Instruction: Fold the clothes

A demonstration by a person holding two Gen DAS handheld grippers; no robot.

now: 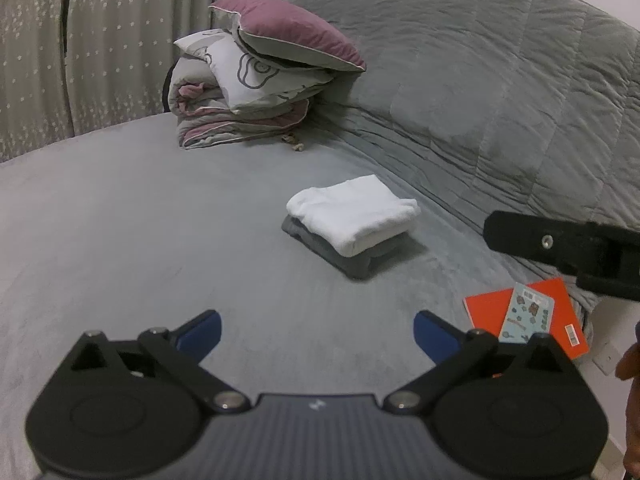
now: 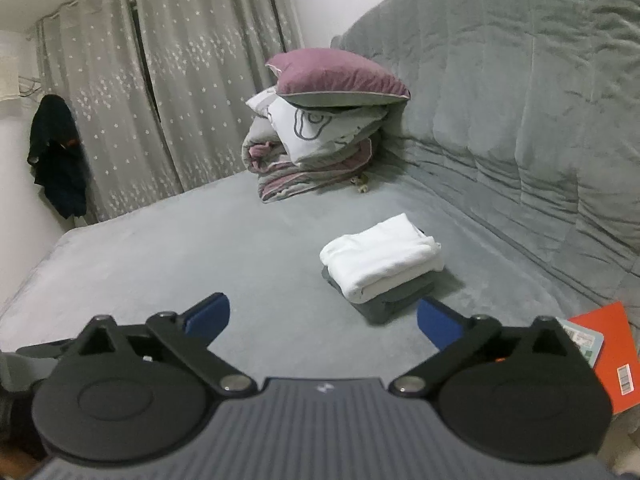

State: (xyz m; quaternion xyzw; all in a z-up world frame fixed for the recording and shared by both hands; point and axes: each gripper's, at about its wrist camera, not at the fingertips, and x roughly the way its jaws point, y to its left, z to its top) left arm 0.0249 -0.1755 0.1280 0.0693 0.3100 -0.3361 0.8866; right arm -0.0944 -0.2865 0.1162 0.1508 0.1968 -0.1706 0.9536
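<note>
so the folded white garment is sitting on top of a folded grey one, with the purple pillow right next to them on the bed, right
Not quite. The white garment does lie on the grey one, but the purple pillow is not beside them: it tops a separate pile of bedding farther back on the bed. The right wrist view shows the gap.

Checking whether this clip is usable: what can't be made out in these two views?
- Grey garment: mostly covered by the white folded garment, both views.
- Orange book: cut off by the right gripper body, right wrist view.
- Label print: too small, left wrist view.
</note>
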